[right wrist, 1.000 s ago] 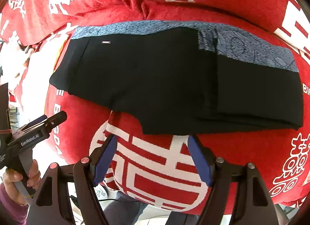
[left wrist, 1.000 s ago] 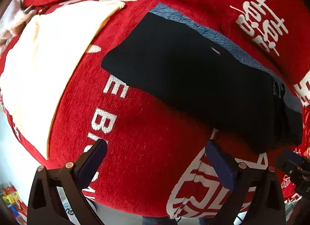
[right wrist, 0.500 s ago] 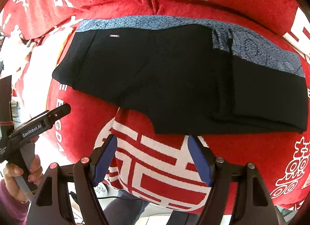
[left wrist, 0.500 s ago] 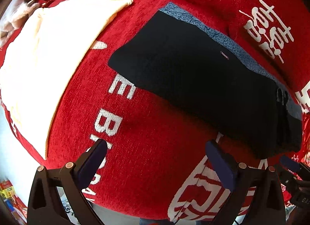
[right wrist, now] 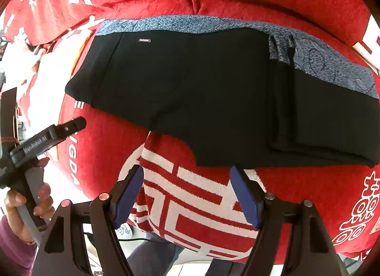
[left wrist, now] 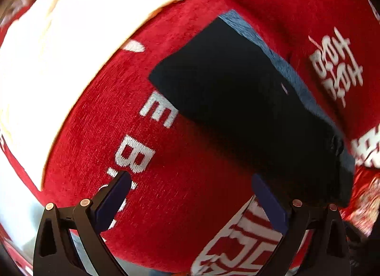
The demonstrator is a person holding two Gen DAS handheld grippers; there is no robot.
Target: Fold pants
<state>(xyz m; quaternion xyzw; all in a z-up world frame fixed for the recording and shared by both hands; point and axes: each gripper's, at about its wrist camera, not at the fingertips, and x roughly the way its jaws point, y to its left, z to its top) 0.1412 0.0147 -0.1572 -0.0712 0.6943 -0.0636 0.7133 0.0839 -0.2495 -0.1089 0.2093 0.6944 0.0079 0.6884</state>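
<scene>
**A:** Pants, black, lie flat on the red blanket; where do they start from the right gripper?

**B:** Just past its tips, toward 12 o'clock; the near hem edge runs right above the blue pads, apart from them; jaws spread wide, nothing between them but the white-and-red woven pattern.

**A:** And the edges further out?

**B:** At 3 o'clock a folded layer stacks up, with a straight crease running near to far; at 12 o'clock, along the far edge, a blue-grey patterned band; at 10 o'clock the left end slants, with a small label near that corner.

**A:** Room to move?

**B:** Bare blanket all along the near side; more at 9 o'clock, where a hand holds the left gripper.

**A:** Its state?

**B:** Spread too, empty, over bare red cloth with white letters; the right pad sits just beside the pants' near edge, whether touching I cannot tell; at 10 o'clock, well apart, a cream cloth; that view is blurred.
</scene>
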